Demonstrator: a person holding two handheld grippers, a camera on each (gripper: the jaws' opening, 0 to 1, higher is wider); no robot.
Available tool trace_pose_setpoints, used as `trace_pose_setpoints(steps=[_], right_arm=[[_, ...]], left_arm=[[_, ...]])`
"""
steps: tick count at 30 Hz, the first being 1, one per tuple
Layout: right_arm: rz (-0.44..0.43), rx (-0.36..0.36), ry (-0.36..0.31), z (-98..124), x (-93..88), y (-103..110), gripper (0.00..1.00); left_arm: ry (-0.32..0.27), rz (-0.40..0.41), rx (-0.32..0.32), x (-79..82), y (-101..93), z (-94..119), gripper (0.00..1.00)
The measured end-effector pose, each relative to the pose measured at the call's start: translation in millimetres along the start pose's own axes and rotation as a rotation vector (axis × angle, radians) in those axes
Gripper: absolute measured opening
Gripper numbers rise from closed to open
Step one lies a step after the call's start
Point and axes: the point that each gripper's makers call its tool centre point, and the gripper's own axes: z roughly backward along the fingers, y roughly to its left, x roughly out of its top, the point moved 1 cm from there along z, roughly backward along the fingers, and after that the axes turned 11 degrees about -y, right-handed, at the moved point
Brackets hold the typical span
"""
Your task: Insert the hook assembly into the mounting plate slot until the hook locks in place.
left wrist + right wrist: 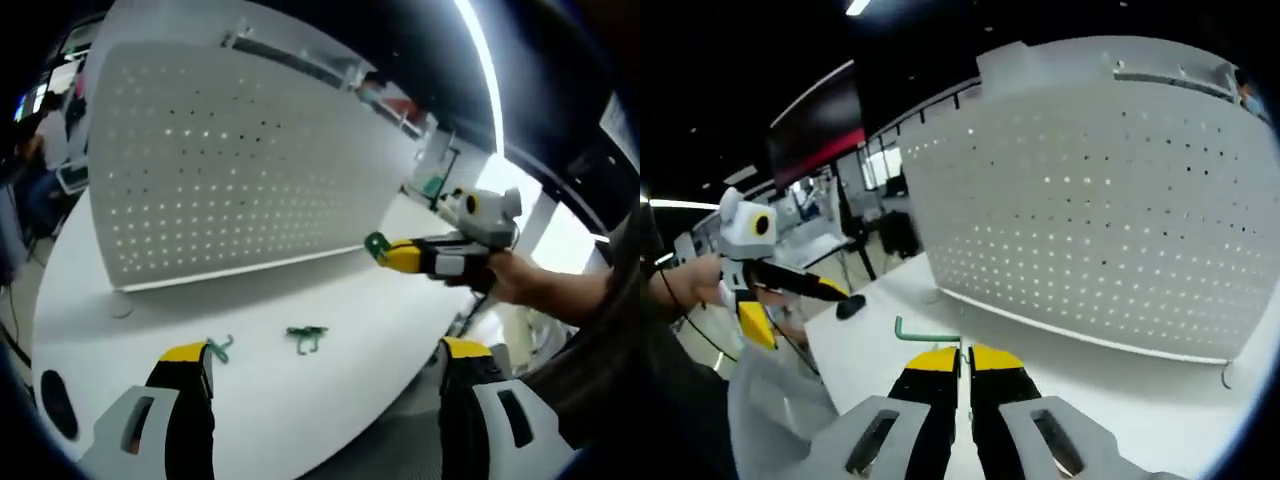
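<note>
On the white table, near its front edge: two green hooks, one lying free mid-surface, another just beside the left jaw tip of the left gripper.
Mounting plate: white perforated panel, upright along the table's far edge; seen again at an angle in the right gripper view; no hook visible in its holes.
Left gripper: yellow-tipped black jaws spread wide, clasping nothing, hovering over the table's near edge; seen from outside in the right gripper view, held by a hand off the table's left end.
Right gripper: jaws closed to a narrow slit, clamped on a green hook whose bent end juts leftward above the tips.
Right gripper, seen from the left gripper view: yellow tip pointing toward the panel's lower right corner, green hook at its end, near the panel but contact not discernible; hand gripping the handle.
Small dark object: resting at the table's left edge; identity unclear.
Background: dim room, ceiling light strip, blurred furniture.
</note>
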Motion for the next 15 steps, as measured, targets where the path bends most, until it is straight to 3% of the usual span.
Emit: trace_pose_setpoints(steps=[8,15], right_arm=[[-0.015,0.027,-0.008,-1,0.7,11,0.01],[-0.065,0.120,-0.041,-2,9.5,33,0.01]], left_arm=[[-0.008,0.008,-0.051,2.3,-8.4,-3,0.83],[-0.065,0.047,-0.101,19.1,-19.3,-7,0.73]])
